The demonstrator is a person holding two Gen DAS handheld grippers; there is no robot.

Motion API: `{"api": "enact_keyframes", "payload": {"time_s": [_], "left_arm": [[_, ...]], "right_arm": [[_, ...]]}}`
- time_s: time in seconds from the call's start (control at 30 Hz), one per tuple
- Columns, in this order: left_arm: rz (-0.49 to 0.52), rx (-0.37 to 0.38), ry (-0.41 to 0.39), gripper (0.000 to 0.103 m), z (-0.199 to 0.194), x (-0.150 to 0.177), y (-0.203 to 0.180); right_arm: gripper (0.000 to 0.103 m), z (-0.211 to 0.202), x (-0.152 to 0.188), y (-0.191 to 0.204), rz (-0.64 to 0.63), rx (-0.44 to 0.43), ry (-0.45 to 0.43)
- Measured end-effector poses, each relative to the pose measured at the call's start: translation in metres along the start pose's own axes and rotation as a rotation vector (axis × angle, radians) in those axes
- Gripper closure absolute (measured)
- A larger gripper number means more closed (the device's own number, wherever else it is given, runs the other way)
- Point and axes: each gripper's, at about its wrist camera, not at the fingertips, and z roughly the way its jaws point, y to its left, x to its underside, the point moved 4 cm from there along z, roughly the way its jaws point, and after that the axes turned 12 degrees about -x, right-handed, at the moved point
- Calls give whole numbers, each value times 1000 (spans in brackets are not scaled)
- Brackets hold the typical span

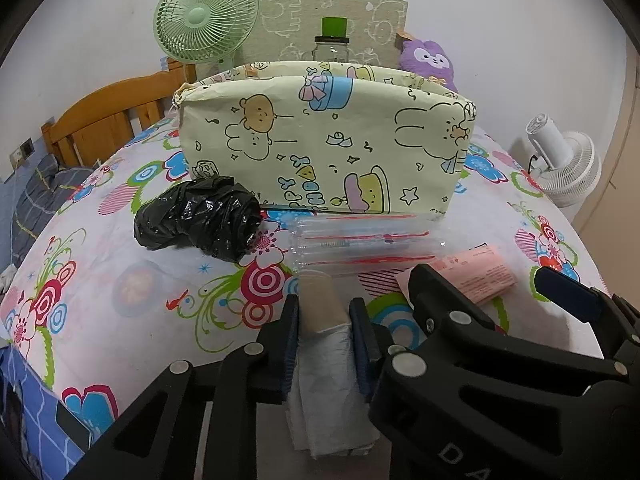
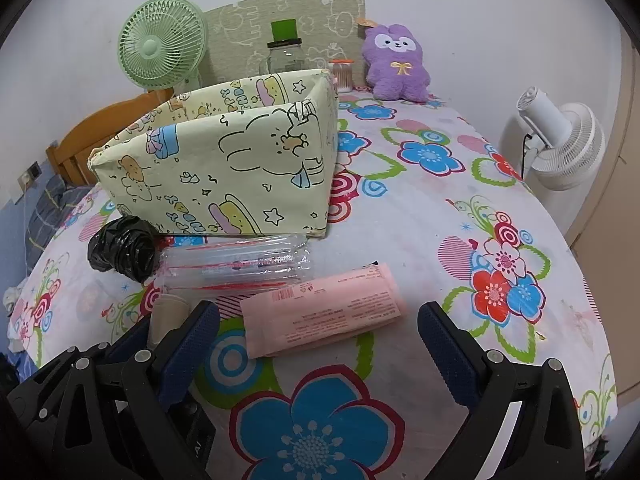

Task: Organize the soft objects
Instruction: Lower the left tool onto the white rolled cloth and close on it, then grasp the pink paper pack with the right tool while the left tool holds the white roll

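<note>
Left gripper (image 1: pixel 325 334): jaws closed on a roll of white plastic bags (image 1: pixel 326 364), whose cardboard core end sticks forward out of the grip just above the flowered bedsheet (image 2: pixel 440 248). Right gripper (image 2: pixel 320 344): jaws spread wide, holding nothing, hovering low over the sheet just right of the left gripper; blue textured pads (image 2: pixel 452 356) visible on both fingers. Pink packet (image 2: pixel 324 312) lies flat on the bed directly ahead of the right gripper, between its fingers in that view, not touching them. Beyond it, a clear air-cushion wrap with red lines (image 2: pixel 236 264) lies lengthwise against the front foot of the cartoon-print fabric bin (image 2: pixel 224 168). Bin stands upright, top open; contents not visible from either camera. Crumpled black plastic bag (image 1: pixel 200 220) sits on the sheet at the bin's left front corner, touching the left end of the air-cushion wrap. Behind the bin, near the wall: green fan (image 2: pixel 160 44), glass jar with a green lid (image 2: pixel 284 52), purple plush toy (image 2: pixel 396 64). White fan (image 2: pixel 560 140) stands off the right side of the bed. Wooden headboard (image 1: pixel 104 120) at the left.
</note>
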Motion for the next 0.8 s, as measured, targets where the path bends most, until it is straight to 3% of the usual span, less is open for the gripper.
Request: {"api": "enact_keyframes", "payload": {"time_s": [0.37, 0.8], "left_arm": [[61, -22, -66, 81, 1, -16, -4], [123, 23, -38, 81, 14, -15, -9]], "right_arm": [[2, 0, -10, -3, 14, -2, -15], [2, 12, -7, -12, 53, 9, 41]]}}
